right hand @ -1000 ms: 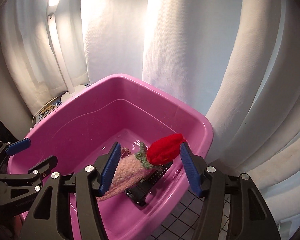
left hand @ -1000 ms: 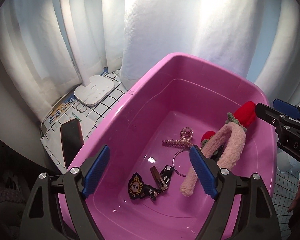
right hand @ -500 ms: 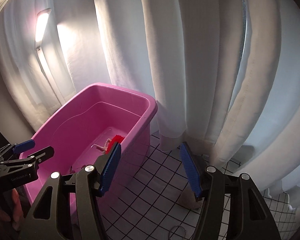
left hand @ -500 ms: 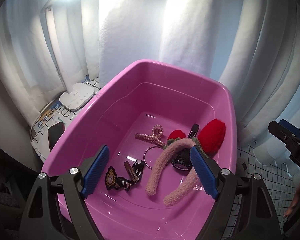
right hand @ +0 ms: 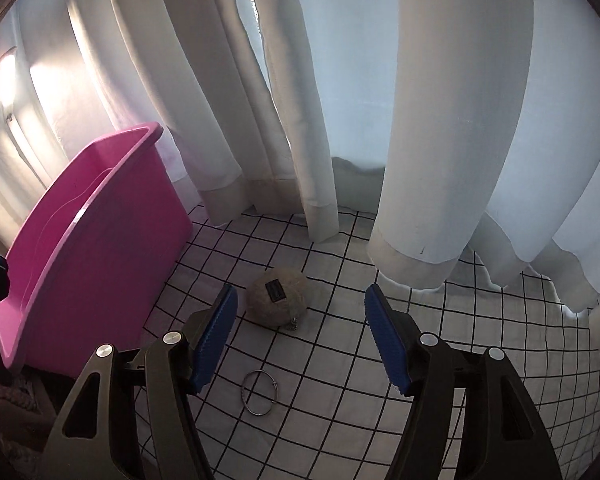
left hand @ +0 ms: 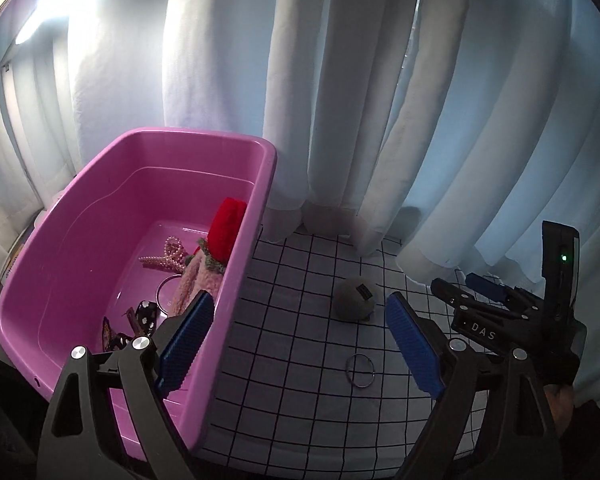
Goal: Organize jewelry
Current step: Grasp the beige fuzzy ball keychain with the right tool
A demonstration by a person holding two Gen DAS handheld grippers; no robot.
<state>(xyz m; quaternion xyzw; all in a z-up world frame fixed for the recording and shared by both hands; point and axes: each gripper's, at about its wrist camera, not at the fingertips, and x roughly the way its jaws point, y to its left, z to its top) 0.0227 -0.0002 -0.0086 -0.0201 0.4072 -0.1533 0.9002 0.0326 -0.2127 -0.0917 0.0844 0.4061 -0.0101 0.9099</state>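
Hovering over the grid cloth [right hand: 340,392], both grippers wide open, empty.
R gripper [right hand: 298,340]: metal ring [right hand: 259,392] lower centre, btwn fingers; fuzzy pouch [right hand: 277,302] just above. L gripper [left hand: 298,346] beside pink bin [left hand: 236,280], frame left.

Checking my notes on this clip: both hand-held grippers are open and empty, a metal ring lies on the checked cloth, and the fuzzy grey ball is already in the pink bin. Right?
One detail is wrong. The fuzzy grey ball is not in the pink bin; it lies on the checked cloth, beyond the metal ring, as the right wrist view shows. The rest stands.
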